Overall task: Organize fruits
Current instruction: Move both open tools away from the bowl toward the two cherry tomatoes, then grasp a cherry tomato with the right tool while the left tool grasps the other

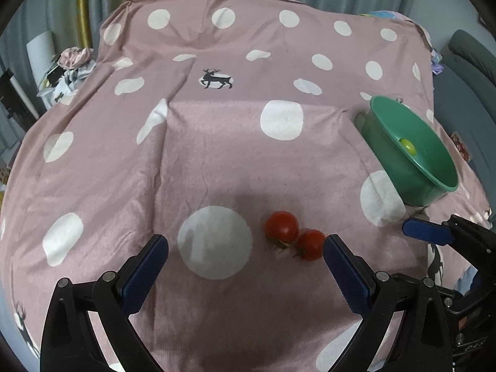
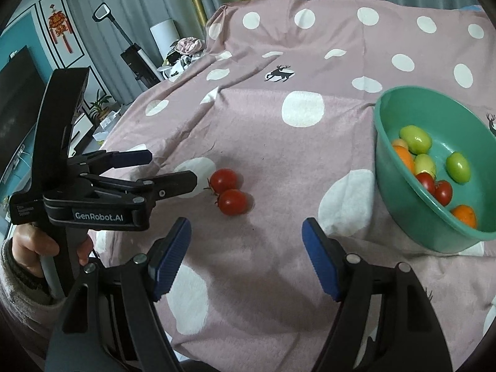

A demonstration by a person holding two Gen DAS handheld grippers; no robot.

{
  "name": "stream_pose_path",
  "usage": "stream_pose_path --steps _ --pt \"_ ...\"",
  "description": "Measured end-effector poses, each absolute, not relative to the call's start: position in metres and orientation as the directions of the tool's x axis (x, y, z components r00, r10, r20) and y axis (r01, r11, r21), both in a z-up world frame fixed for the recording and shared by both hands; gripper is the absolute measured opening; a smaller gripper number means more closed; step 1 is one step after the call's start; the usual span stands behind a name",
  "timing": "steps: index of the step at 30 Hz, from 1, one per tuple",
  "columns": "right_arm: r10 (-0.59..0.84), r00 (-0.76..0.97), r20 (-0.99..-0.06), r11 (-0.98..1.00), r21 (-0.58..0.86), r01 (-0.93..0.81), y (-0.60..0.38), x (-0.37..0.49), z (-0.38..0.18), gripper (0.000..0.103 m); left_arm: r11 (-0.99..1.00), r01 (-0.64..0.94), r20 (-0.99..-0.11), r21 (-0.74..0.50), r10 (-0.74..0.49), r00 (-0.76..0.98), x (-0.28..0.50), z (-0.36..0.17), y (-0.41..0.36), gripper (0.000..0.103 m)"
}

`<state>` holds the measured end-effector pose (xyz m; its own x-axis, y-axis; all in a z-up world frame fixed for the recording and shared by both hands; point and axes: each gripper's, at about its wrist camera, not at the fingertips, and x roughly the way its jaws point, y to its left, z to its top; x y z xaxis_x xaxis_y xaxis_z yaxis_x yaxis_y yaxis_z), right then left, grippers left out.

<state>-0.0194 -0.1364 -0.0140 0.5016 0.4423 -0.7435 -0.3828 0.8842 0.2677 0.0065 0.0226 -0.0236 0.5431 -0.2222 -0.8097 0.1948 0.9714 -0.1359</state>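
Observation:
Two red cherry tomatoes (image 1: pixel 293 235) lie touching on the pink dotted cloth (image 1: pixel 217 155), just ahead of my left gripper (image 1: pixel 245 249), nearer its right finger. That gripper is open and empty. In the right wrist view the tomatoes (image 2: pixel 229 190) lie ahead and left of my right gripper (image 2: pixel 246 237), which is open and empty. The left gripper (image 2: pixel 172 167) shows there too, beside the tomatoes. A green bowl (image 2: pixel 400 192) at the right holds several green, red and orange fruits (image 2: pixel 434 167). The bowl (image 1: pixel 387 142) also shows in the left wrist view.
The right gripper's blue fingertip (image 1: pixel 424 231) shows at the right of the left wrist view. Clothes (image 2: pixel 189 46) lie piled beyond the cloth's far left edge. A television (image 2: pixel 15 102) and cabinets stand at the left.

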Motion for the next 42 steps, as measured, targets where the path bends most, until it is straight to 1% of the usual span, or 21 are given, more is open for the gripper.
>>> stream_pose_path --steps 8,12,16,22,25,30,34,38,42 --pt "0.435 0.480 -0.762 0.884 0.261 -0.388 -0.131 -0.011 -0.019 0.073 0.973 0.199 -0.813 -0.118 -0.210 0.543 0.014 -0.030 0.026 0.100" --pt "0.432 0.468 -0.771 0.884 0.257 -0.391 -0.127 -0.009 -0.025 0.072 0.975 0.206 -0.813 -0.080 -0.183 0.553 0.012 -0.034 0.027 0.100" --pt "0.425 0.446 -0.787 0.883 0.253 -0.396 -0.123 -0.006 -0.033 0.069 0.973 0.224 -0.821 -0.048 -0.167 0.546 0.010 -0.041 0.027 0.099" --pt "0.432 0.421 -0.798 0.874 0.254 -0.415 -0.114 0.000 -0.039 0.066 0.965 0.255 -0.822 -0.052 -0.186 0.538 0.014 -0.043 0.025 0.099" --pt "0.432 0.410 -0.803 0.869 0.248 -0.428 -0.108 0.002 -0.042 0.064 0.960 0.278 -0.826 -0.035 -0.184 0.532 0.018 -0.046 0.019 0.099" --pt "0.425 0.398 -0.813 0.869 0.243 -0.432 -0.106 0.006 -0.046 0.058 0.951 0.308 -0.833 -0.011 -0.179 0.524 0.026 -0.049 0.012 0.099" --pt "0.419 0.394 -0.818 0.869 0.235 -0.435 -0.104 0.012 -0.046 0.054 0.943 0.332 -0.838 -0.032 -0.206 0.504 0.034 -0.051 0.012 0.099" --pt "0.415 0.386 -0.824 0.866 0.227 -0.446 -0.103 0.016 -0.047 0.050 0.929 0.370 -0.843 -0.025 -0.219 0.492 0.037 -0.052 0.008 0.097" --pt "0.426 0.369 -0.826 0.861 0.245 -0.445 -0.104 0.019 -0.049 0.048 0.914 0.401 -0.850 -0.061 -0.258 0.459 0.042 -0.055 0.006 0.090"
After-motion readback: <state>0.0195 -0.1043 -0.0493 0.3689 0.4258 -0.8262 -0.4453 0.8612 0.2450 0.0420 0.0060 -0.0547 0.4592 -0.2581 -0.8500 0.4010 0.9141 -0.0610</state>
